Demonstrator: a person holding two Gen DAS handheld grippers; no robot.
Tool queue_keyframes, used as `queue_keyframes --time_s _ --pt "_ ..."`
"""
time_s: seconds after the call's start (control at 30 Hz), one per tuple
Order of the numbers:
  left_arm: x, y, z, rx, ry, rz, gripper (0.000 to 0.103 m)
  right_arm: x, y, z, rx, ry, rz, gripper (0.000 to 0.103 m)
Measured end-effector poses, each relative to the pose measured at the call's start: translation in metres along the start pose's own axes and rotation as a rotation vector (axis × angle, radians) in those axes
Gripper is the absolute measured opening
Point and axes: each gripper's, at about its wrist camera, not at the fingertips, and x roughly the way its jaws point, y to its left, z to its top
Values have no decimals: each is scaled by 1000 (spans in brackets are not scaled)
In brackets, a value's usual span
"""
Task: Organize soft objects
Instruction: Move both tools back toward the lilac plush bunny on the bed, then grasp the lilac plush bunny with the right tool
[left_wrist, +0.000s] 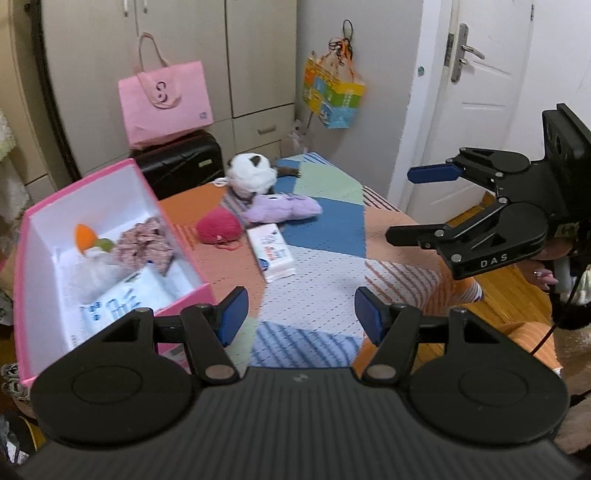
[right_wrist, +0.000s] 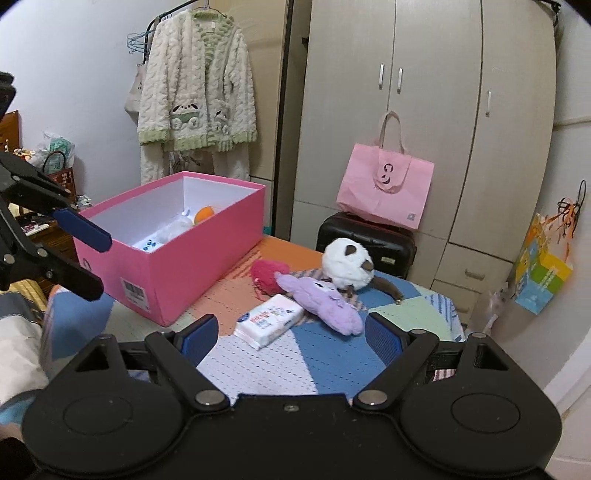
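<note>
A patchwork-covered table (right_wrist: 325, 362) filled the middle of both views, with a pink box (right_wrist: 207, 266) standing open-topped at its left side. In the right wrist view the box ran lengthwise from lower left toward upper right; inside it lay a white tissue pack (left_wrist: 122, 299), a floral fabric piece (left_wrist: 144, 243) and a white toy with an orange tip (left_wrist: 86, 240).

Four soft things waited outside the box, near the centre of the table. A white wipes pack (right_wrist: 269, 320) lay flat, its long axis slanting from lower left to upper right in the right wrist view. Just right of it, touching its far corner, a purple plush toy (right_wrist: 325, 301) stretched from upper left down to lower right. Behind that sat a round white-and-brown plush (right_wrist: 347, 266), and to the left a pink fuzzy ball (right_wrist: 264, 275).

The left gripper (left_wrist: 301, 314) hovered over the lower centre of its own view, blue pads apart, nothing between them; only table cloth showed in the gap. The right gripper (right_wrist: 290, 334) stood wider open, also empty, with the wipes pack and the purple toy's tail just beyond its fingertips.

In the background stood beige wardrobes (right_wrist: 424, 110), a pink tote bag (right_wrist: 386, 188) on a black suitcase (right_wrist: 369, 242), and a fleecy robe (right_wrist: 197, 88) hanging at upper left.
</note>
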Motion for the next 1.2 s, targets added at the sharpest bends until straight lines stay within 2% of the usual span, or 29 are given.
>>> queue_keyframes --time_s 0.13,0.43,0.77,0.93,1.07,1.2 --pt "18 -5 2 -8 -1 -4 63 8 -11 -8 4 -19 12 90" --pt "59 -8 4 -42 19 -12 63 39 -39 -14 80 10 53 90" --pt "96 1 26 -124 -38 -23 63 79 -63 -25 153 57 99 90" --pt "116 11 43 -164 -102 40 63 107 -70 -34 186 101 108 90" --pt "137 18 58 -183 -120 56 63 127 -74 -35 206 124 109 90" --pt "169 22 73 -186 -119 126 63 147 -77 -31 233 133 115 90"
